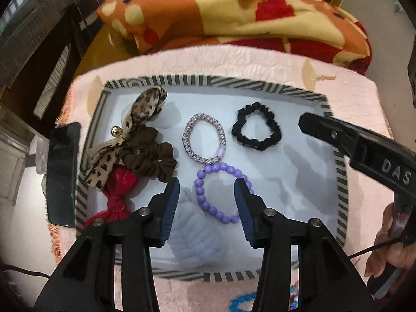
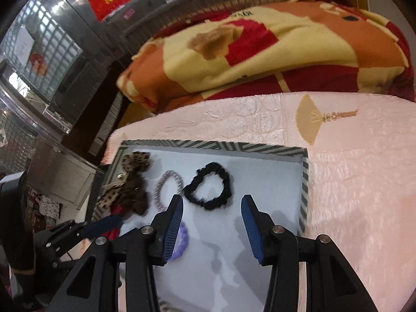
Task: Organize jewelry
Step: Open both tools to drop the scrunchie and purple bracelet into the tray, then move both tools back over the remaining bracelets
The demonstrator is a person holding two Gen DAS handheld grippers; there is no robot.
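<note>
A white tray with a striped rim (image 1: 340, 182) holds several hair ties and bracelets. A purple bead bracelet (image 1: 208, 195) lies flat on it, and my left gripper (image 1: 206, 189) hovers open just above it, pads apart from the beads. Close under that gripper sits a pale blue fluffy band (image 1: 192, 236). Further back lie a lilac braided tie (image 1: 204, 140) and a black scrunchie (image 1: 256, 126). On the left are a leopard bow (image 1: 140, 114), a brown scrunchie (image 1: 148, 156) and a red bow (image 1: 117, 197). My right gripper (image 2: 212, 205) is open and empty, short of the black scrunchie (image 2: 208, 186).
A black phone (image 1: 62, 174) lies left of the tray on the pink quilted cloth (image 1: 351, 98). A folded orange, red and cream blanket (image 1: 234, 13) lies behind. Blue beads (image 1: 241, 301) rest on the cloth in front of the tray. A hand (image 1: 384, 247) grips the right tool.
</note>
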